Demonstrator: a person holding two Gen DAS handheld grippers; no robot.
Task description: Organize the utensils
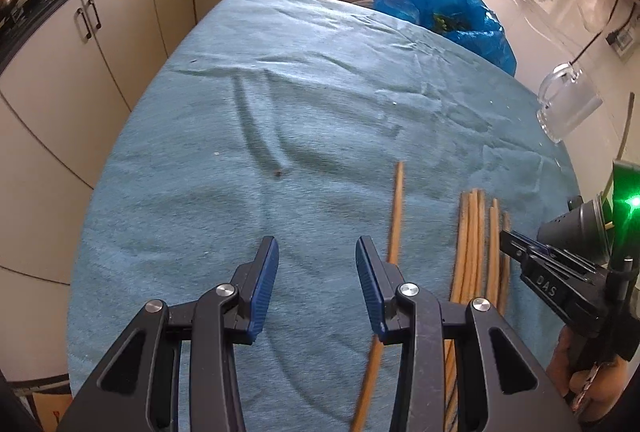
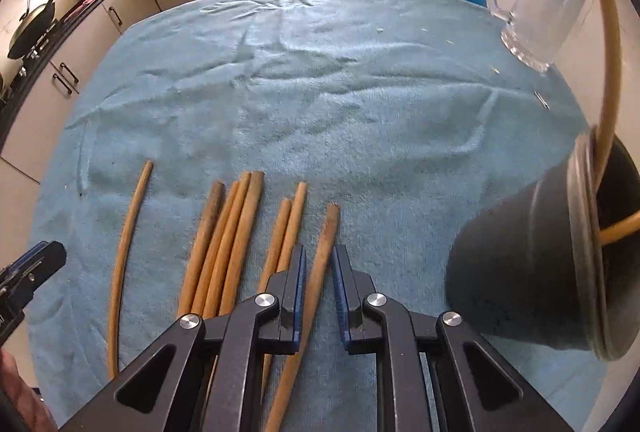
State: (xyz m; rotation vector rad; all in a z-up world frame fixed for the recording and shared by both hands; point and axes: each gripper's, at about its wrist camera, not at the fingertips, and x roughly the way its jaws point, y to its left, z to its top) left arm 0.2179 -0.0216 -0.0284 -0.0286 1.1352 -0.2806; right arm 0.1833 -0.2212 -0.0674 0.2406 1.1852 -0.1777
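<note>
My wooden chopsticks (image 2: 236, 232) lie side by side on the cloth (image 2: 320, 111); one (image 2: 128, 232) lies apart, two stand in the black cup (image 2: 528, 264).

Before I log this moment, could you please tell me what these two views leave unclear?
- Right view: whether the right gripper pads press the chopstick between them; a thin gap seems to remain.
- Right view: the black holder's inside, seen from the side; its rim hides the contents.
- Both views: the chopsticks' near ends, hidden by gripper bodies and cut off by the bottom edge.
- Left view: the blue bag's contents.
</note>
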